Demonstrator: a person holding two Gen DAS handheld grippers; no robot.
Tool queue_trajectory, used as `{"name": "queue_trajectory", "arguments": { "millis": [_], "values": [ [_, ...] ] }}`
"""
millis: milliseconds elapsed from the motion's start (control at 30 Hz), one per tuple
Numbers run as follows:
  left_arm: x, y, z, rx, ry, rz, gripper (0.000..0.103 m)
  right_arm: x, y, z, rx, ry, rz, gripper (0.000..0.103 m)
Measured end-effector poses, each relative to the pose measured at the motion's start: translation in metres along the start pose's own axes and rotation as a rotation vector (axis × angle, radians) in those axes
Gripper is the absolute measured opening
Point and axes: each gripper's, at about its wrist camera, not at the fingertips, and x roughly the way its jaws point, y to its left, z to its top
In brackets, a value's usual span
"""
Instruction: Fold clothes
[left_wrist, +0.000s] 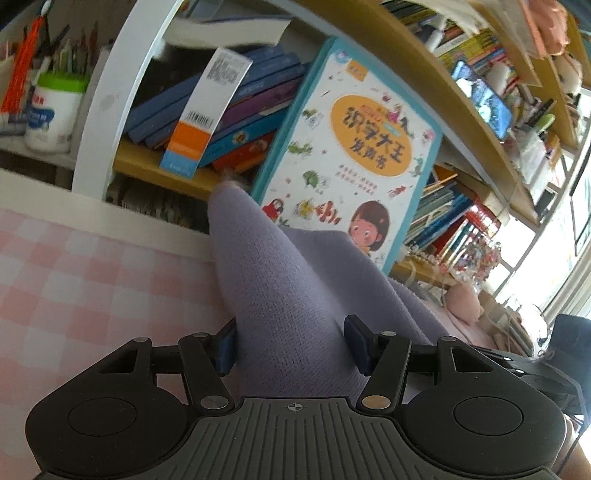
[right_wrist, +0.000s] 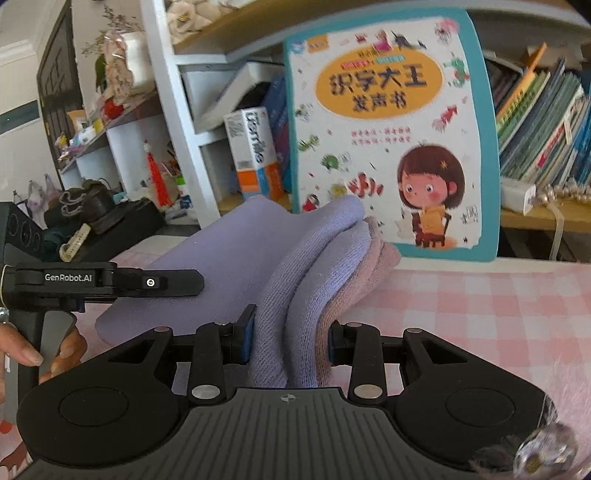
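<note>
A lavender knit garment (left_wrist: 280, 295) lies folded on the pink checked tablecloth (left_wrist: 74, 277). In the left wrist view a thick fold of it runs forward between the blue pads of my left gripper (left_wrist: 291, 345), which is shut on it. In the right wrist view the garment (right_wrist: 306, 266) shows several stacked layers, the lowest one pinkish. My right gripper (right_wrist: 291, 338) is shut on that stacked edge. The left gripper (right_wrist: 195, 284) also shows side-on at the left of this view, held by a person's hand (right_wrist: 55, 354), over the flat part of the garment.
A large teal-edged children's book (right_wrist: 391, 129) leans on the bookshelf just behind the garment, also visible as the book (left_wrist: 354, 155). Stacked books (left_wrist: 221, 110) fill the shelf. Dark clutter (right_wrist: 96, 218) sits at the table's left. Checked tablecloth (right_wrist: 480, 314) spreads to the right.
</note>
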Motion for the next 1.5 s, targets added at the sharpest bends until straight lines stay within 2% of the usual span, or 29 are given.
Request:
{"name": "queue_trajectory", "arguments": {
  "millis": [200, 367, 467, 533, 567, 600, 700, 767, 833, 933, 1033, 1100, 1233, 1400, 1500],
  "values": [
    [0.009, 0.009, 0.000, -0.054, -0.007, -0.018, 0.060, 0.010, -0.025, 0.001, 0.101, 0.011, 0.051, 0.037],
    [0.012, 0.020, -0.002, -0.098, 0.005, -0.036, 0.066, 0.018, -0.045, -0.002, 0.245, 0.043, 0.092, 0.045],
    [0.010, 0.023, -0.003, -0.122, -0.002, -0.027, 0.079, 0.018, -0.055, -0.009, 0.349, 0.043, 0.115, 0.055],
    [0.006, 0.024, -0.004, -0.126, -0.024, -0.007, 0.093, 0.014, -0.053, -0.010, 0.355, 0.027, 0.113, 0.069],
    [0.001, 0.023, -0.004, -0.112, -0.041, 0.012, 0.093, 0.012, -0.052, -0.011, 0.352, 0.020, 0.110, 0.075],
    [-0.003, 0.020, -0.005, -0.084, -0.053, 0.028, 0.093, 0.008, -0.048, -0.012, 0.341, 0.017, 0.099, 0.081],
    [-0.019, 0.004, -0.007, 0.046, -0.095, 0.089, 0.094, -0.004, -0.031, -0.016, 0.262, 0.021, 0.046, 0.081],
    [-0.029, -0.005, -0.009, 0.080, -0.126, 0.109, 0.095, -0.015, -0.014, -0.019, 0.182, -0.001, -0.004, 0.081],
    [-0.039, -0.014, -0.011, 0.074, -0.139, 0.111, 0.096, -0.028, 0.003, -0.022, 0.110, -0.037, -0.060, 0.083],
    [-0.051, -0.032, -0.017, 0.098, -0.143, 0.145, 0.096, -0.045, 0.024, -0.031, 0.044, -0.086, -0.178, 0.084],
    [-0.063, -0.054, -0.032, 0.192, -0.176, 0.234, 0.099, -0.058, 0.036, -0.040, 0.030, -0.106, -0.277, 0.086],
    [-0.068, -0.069, -0.043, 0.283, -0.191, 0.293, 0.100, -0.063, 0.041, -0.044, 0.029, -0.107, -0.313, 0.086],
    [-0.070, -0.090, -0.061, 0.393, -0.171, 0.375, 0.101, -0.072, 0.049, -0.052, 0.031, -0.111, -0.368, 0.090],
    [-0.073, -0.098, -0.074, 0.436, -0.149, 0.452, 0.101, -0.085, 0.063, -0.063, 0.031, -0.129, -0.410, 0.096],
    [-0.078, -0.099, -0.077, 0.436, -0.166, 0.470, 0.101, -0.090, 0.070, -0.067, 0.003, -0.141, -0.440, 0.100]
  ]
}}
